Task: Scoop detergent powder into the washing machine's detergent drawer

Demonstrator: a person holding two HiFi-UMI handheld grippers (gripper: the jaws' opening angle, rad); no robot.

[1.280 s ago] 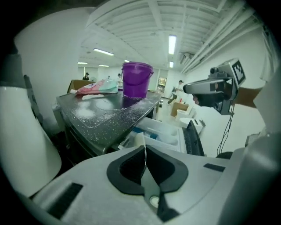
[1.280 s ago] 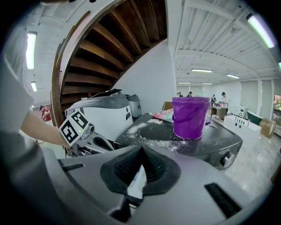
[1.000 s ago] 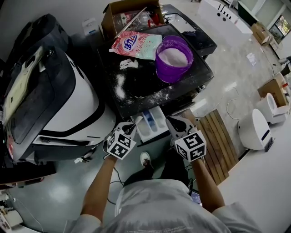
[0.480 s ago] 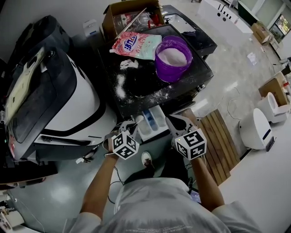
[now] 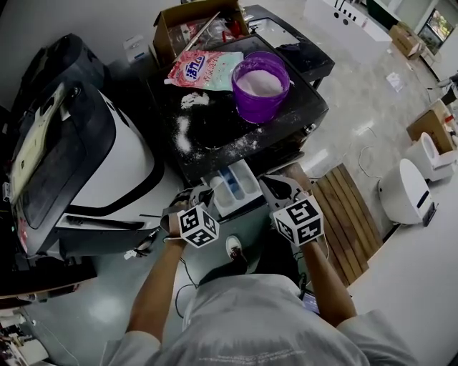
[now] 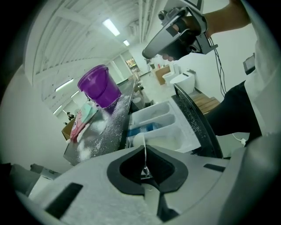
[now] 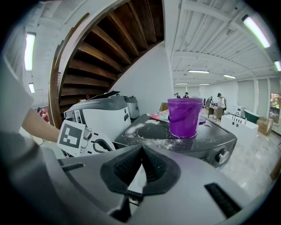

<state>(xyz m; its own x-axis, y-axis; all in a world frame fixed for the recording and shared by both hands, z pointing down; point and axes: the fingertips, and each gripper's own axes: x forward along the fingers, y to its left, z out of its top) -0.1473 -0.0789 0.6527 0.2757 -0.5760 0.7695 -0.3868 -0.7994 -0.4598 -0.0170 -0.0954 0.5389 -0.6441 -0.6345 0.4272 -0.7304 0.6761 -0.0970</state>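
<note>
The detergent drawer (image 5: 236, 187) is pulled out of the front of the washing machine (image 5: 215, 129), and I can see its white compartments with a blue insert in the middle one. In my left gripper view a thin white scoop (image 6: 138, 140) stands edge-on, its rounded end just in front of the drawer's near compartment. I cannot tell whether it carries powder.

On the machine's dark top there are trails of spilled powder (image 5: 182, 132). A purple bucket (image 5: 261, 96) stands toward the back, with a detergent bag (image 5: 200, 68) lying just beside it and a cardboard box (image 5: 172, 21) behind. A second black-and-white machine (image 5: 122, 157) stands close on the left, and a wooden slat board (image 5: 343, 207) lies on the floor to the right.

My left gripper (image 5: 199, 196) sits at the drawer's left front corner, its jaws pinched on the scoop's handle. My right gripper (image 5: 275, 187) is held at the drawer's right side with its tips pressed together, and I see nothing between them. Both forearms reach forward from the body, marker cubes facing up.
</note>
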